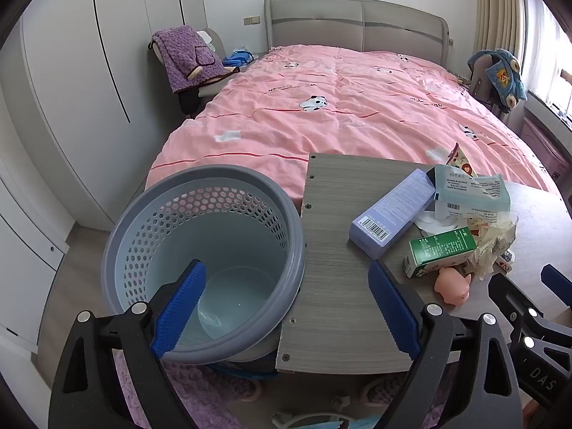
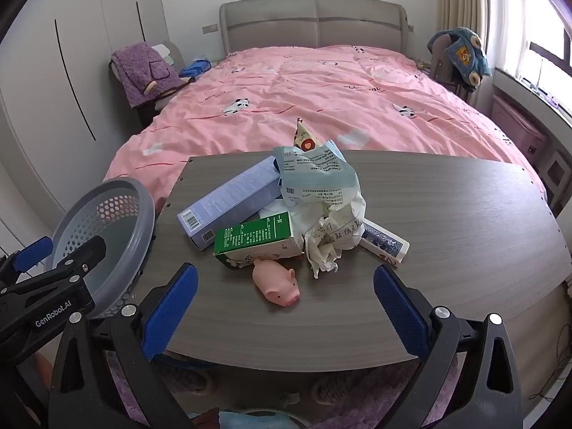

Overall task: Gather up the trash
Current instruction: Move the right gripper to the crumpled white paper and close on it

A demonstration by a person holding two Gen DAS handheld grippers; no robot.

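Ahead of the spread, empty right gripper (image 2: 284, 312) lies bare tabletop (image 2: 447, 221) up to the pink pig toy (image 2: 277, 280). Beneath the left gripper (image 1: 286, 307), also spread and empty, the perforated wastebasket (image 1: 200, 236) touches the table's left edge.

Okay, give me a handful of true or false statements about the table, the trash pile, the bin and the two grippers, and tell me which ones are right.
1. The blue bin already holds trash. False: it is empty.
2. The pink toy pig lies on the table near the green carton. True.
3. The right gripper grips the crumpled paper. False: its jaws are open and empty.
4. The left gripper is open. True.
5. The bin stands on the table. False: it sits beside its left edge.
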